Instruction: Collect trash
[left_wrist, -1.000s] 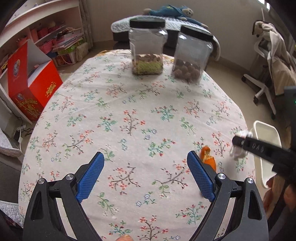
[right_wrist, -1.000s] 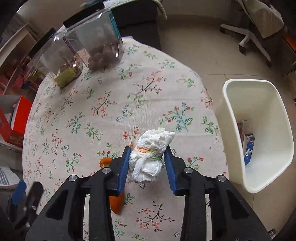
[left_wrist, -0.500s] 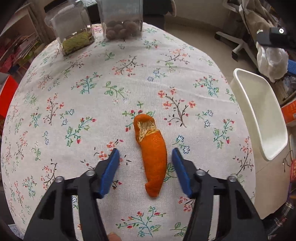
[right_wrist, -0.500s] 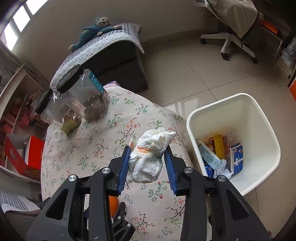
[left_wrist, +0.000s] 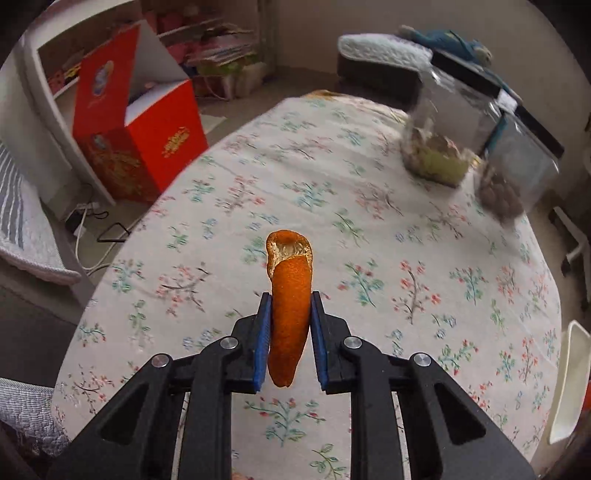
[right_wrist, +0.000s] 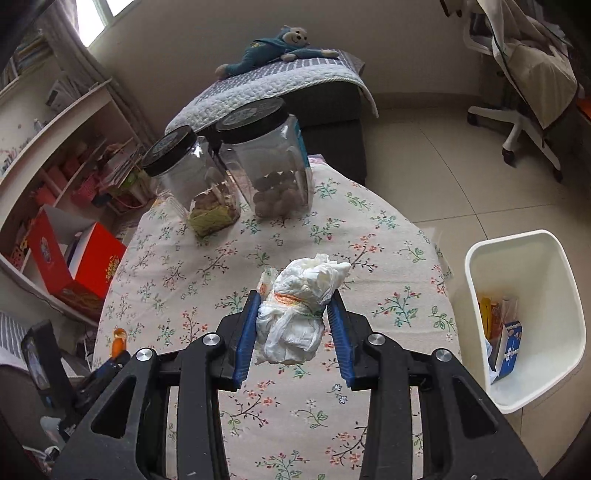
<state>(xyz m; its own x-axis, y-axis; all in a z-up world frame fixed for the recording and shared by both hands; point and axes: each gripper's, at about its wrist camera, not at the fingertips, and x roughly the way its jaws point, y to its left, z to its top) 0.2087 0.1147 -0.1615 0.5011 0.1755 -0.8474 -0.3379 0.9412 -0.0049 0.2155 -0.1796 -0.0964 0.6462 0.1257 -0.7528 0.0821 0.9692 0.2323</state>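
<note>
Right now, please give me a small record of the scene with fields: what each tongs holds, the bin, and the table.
left tongs: just closed on the orange peel, pads pressing it
right tongs: shut on a crumpled white tissue wad
bin: white, on the floor beside the table, already has wrappers inside
table: floral cloth, two lidded jars at the far end

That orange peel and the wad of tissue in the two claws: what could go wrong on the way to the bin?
The orange peel is pinched only along its lower part by the left gripper, whose jaws have just been closing on it; its curled top sticks out and it might slip. The crumpled tissue in the right gripper is soft and could sag loose. The white bin stands beside the table, not under either gripper, so an early release would likely miss it.
</note>
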